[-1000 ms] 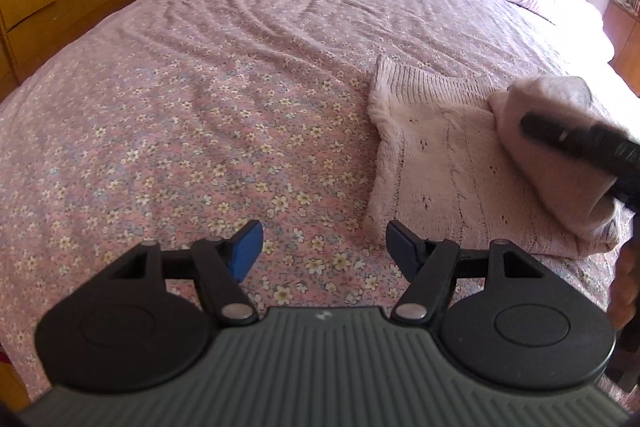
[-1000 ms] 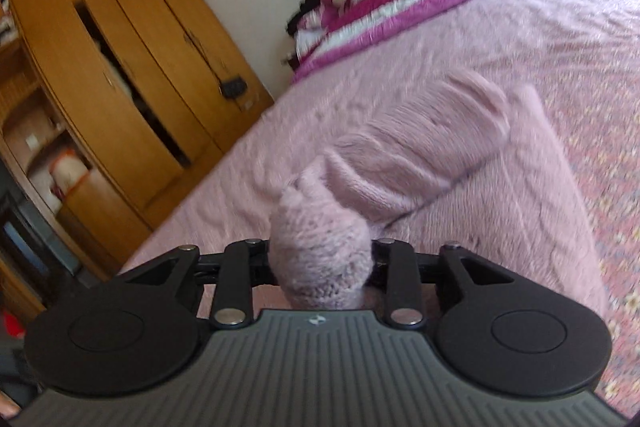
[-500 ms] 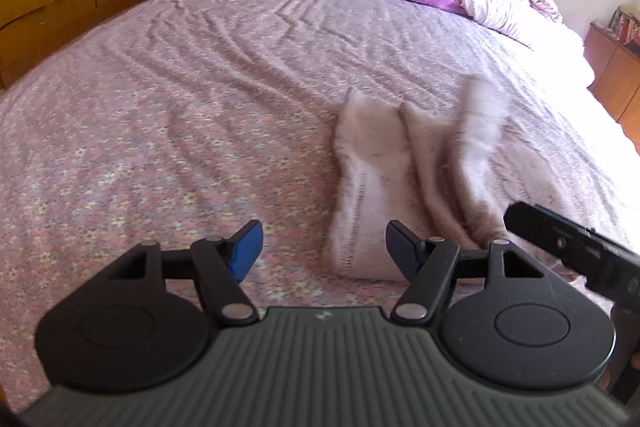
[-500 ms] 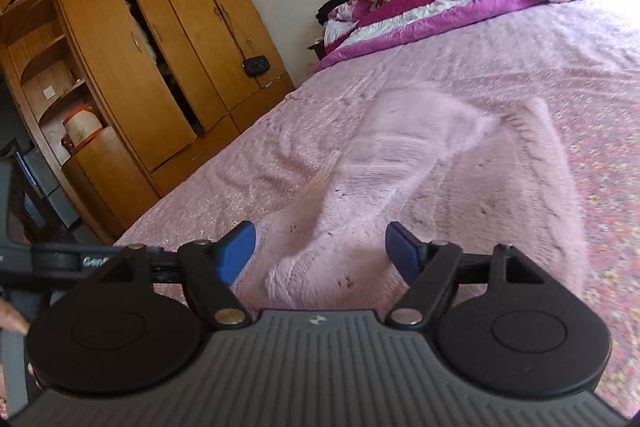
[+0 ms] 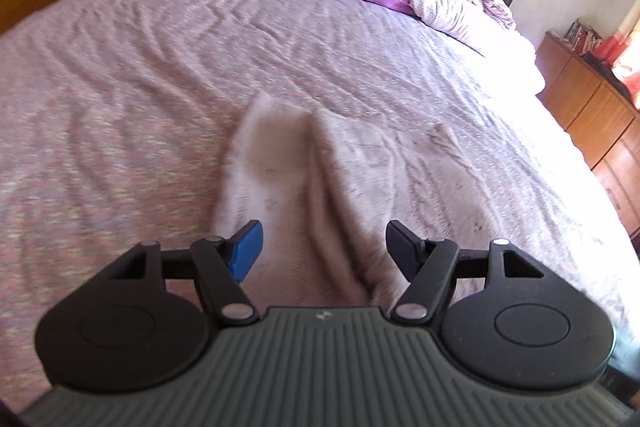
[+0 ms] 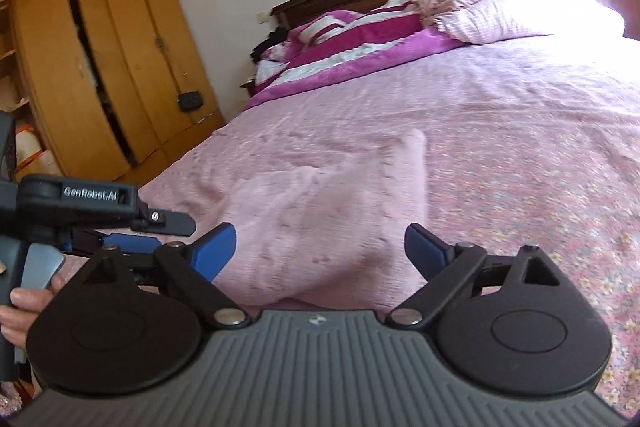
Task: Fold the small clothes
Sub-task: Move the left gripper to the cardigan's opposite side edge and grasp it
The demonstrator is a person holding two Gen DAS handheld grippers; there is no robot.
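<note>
Left gripper (image 5: 322, 247) stands with its jaws spread and nothing pinched, low over the near end of the pink knitted garment (image 5: 304, 187), which lies on the bed (image 5: 120, 107) close to its near edge, about midway between the left and the right side. From this view the garment shows a long raised ridge down its middle, so I judge that one part is laid over the body but does not sit flat. If the next fold is made over this ridge, the bundle may come out thick and uneven. The picture is blurred here, so I cannot tell where the hem exactly ends. Further right, the right gripper (image 6: 320, 251) is opening its jaws; the soft knit is in front of and below them, but no blue pad presses on it. In the right wrist view the left gripper (image 6: 132, 223) is seen just beside the left side of the garment, held by a hand (image 6: 24, 303). The two grippers are near each other, so they could collide when both reach for the same edge. The loose knit can also catch on a pad and drag the folded part open, or a jaw may pinch the bedsheet together with the garment.
</note>
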